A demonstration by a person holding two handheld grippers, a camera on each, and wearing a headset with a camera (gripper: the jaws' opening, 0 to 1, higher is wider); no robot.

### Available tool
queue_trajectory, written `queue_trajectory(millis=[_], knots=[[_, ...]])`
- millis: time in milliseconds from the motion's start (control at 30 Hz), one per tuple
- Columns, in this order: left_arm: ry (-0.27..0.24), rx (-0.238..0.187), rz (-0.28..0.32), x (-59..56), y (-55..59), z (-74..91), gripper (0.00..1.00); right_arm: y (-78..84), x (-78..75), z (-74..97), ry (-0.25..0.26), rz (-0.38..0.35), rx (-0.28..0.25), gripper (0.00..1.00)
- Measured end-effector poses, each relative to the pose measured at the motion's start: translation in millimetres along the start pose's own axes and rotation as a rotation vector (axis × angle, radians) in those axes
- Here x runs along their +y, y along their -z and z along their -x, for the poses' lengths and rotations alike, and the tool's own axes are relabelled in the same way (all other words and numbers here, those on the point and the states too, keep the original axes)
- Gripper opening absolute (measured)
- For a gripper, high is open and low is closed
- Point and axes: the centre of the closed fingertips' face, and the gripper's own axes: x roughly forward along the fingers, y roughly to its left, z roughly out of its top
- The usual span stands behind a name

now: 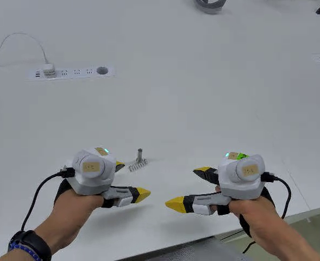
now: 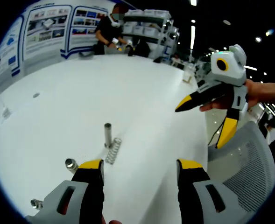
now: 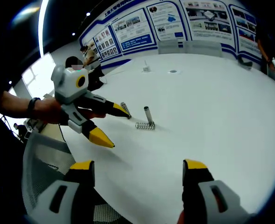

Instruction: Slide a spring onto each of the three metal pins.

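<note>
A short metal pin stands upright on the white table, and a small spring lies flat against its foot. My left gripper hovers just left of them, open and holding nothing. My right gripper is open and bare too, farther right near the table's front edge. In the left gripper view the pin and spring sit just ahead of the open left gripper, with two more pins close by on the left. In the right gripper view, the pin and spring lie ahead.
A white power strip with a plugged cable lies far back on the left. A grey mesh chair sits below the table's front edge. A person works at the table's far end.
</note>
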Motion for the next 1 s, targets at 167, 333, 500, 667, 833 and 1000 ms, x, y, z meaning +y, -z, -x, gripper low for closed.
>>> queue_trajectory(millis=[167,333,500,667,833,1000], knots=[[-0.020,0.016,0.012,5.2,3.6,-12.2,0.63,2.5,-0.2,0.3,-0.004,-0.007,0.004,0.79],[-0.037,0.027,0.043,12.1,8.5,-20.9,0.62,4.2,-0.8,0.0,-0.007,-0.014,0.004,0.78],[-0.051,0.025,0.062,17.0,7.6,-28.4,0.60,6.7,-0.3,-0.3,-0.010,-0.018,0.009,0.78],[-0.079,0.018,0.095,24.1,7.4,-33.6,0.54,7.3,-0.1,-0.4,-0.012,-0.023,0.007,0.78],[-0.087,0.020,0.091,24.4,8.3,-37.2,0.48,7.6,-1.1,0.4,-0.013,-0.024,0.007,0.78],[-0.112,0.022,0.084,28.5,9.6,-38.9,0.39,6.5,-2.6,0.6,-0.014,-0.025,0.005,0.77]])
